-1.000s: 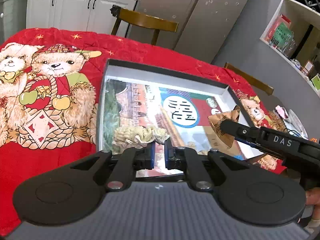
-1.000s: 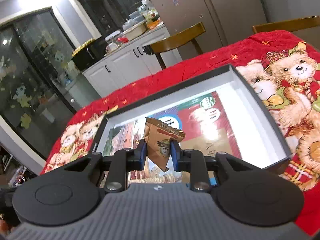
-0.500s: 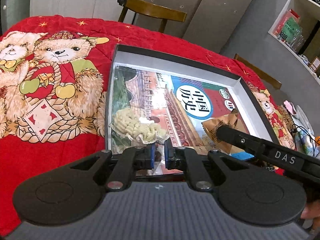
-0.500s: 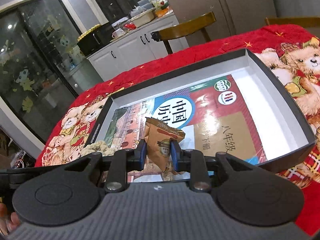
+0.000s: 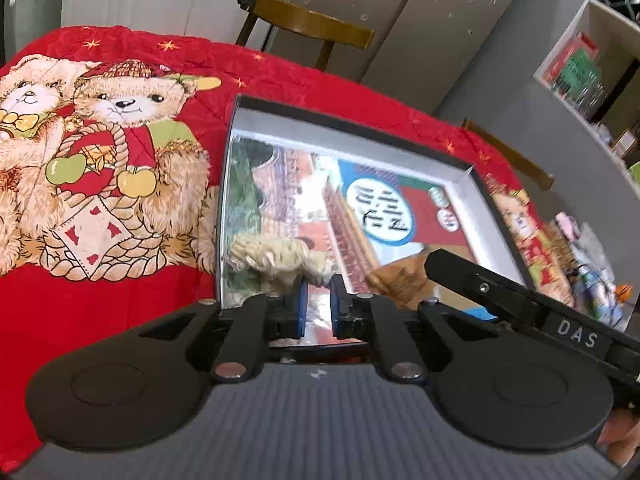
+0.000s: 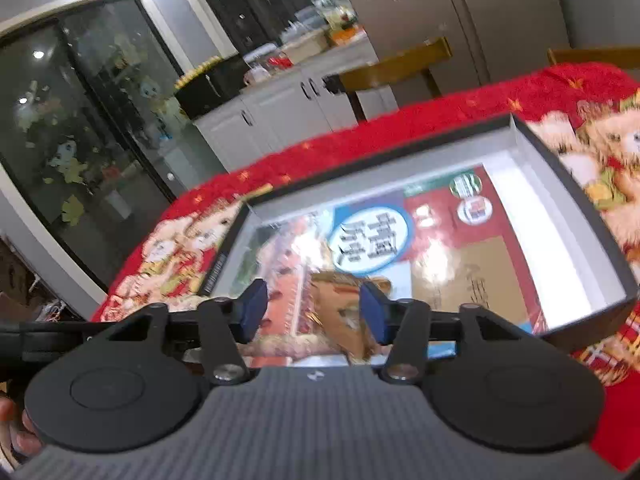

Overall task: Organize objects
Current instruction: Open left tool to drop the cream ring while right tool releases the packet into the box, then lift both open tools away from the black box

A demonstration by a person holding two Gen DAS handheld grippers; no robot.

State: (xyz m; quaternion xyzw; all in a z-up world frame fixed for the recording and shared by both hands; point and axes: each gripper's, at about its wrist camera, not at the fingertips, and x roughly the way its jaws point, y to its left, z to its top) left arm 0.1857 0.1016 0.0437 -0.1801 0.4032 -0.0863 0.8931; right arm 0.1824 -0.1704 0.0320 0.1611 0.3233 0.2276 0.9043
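Note:
A shallow black box (image 5: 352, 120) with white walls and a printed picture on its floor lies on the red bear tablecloth; it also shows in the right wrist view (image 6: 568, 184). A pale wrapped snack (image 5: 276, 256) lies in its near left corner. My left gripper (image 5: 318, 308) is nearly shut and empty just behind that snack. A brown snack packet (image 6: 340, 316) lies on the box floor between the wide-apart fingers of my right gripper (image 6: 312, 312), which is open. In the left wrist view the packet (image 5: 400, 280) sits under the right gripper's finger (image 5: 480, 288).
The red bear tablecloth (image 5: 100, 200) covers the table. Wooden chairs (image 5: 308, 24) stand at the far side, with white cabinets and a fridge behind. Small items (image 5: 592, 280) lie at the table's right edge. Shelves (image 5: 592, 60) stand at the right.
My right gripper has opened and let go of the brown packet, which now lies in the box. The left gripper has stayed nearly shut by the pale snack.

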